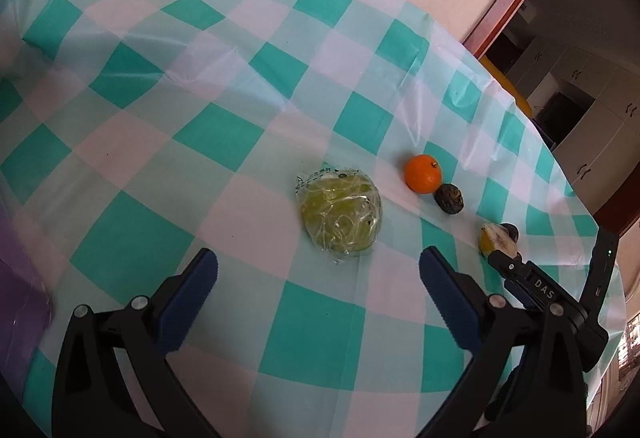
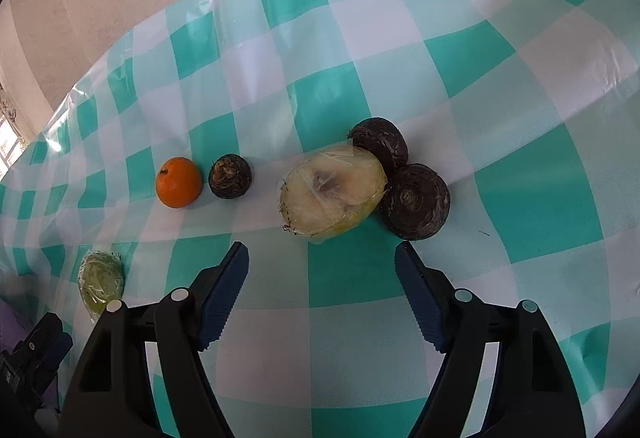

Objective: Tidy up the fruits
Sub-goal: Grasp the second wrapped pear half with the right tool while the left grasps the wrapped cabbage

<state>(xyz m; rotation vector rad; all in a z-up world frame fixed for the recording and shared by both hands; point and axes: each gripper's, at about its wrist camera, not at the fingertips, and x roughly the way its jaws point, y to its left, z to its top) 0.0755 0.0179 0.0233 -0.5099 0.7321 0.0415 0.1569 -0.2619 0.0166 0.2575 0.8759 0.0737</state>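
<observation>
The left gripper (image 1: 318, 270) hangs spread wide and empty; the round green plastic-wrapped fruit (image 1: 340, 216) lies on the teal checked tablecloth (image 1: 224, 134) just ahead between its fingers. The right gripper (image 2: 322, 274), likewise agape, faces the pale wrapped cut fruit (image 2: 332, 192).

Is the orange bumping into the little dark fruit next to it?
Apart. The right wrist view shows a strip of tablecloth between the orange and the dark fruit.

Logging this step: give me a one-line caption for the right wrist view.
Open right gripper faces a wrapped cut fruit touching two dark fruits, beside an orange.
</observation>
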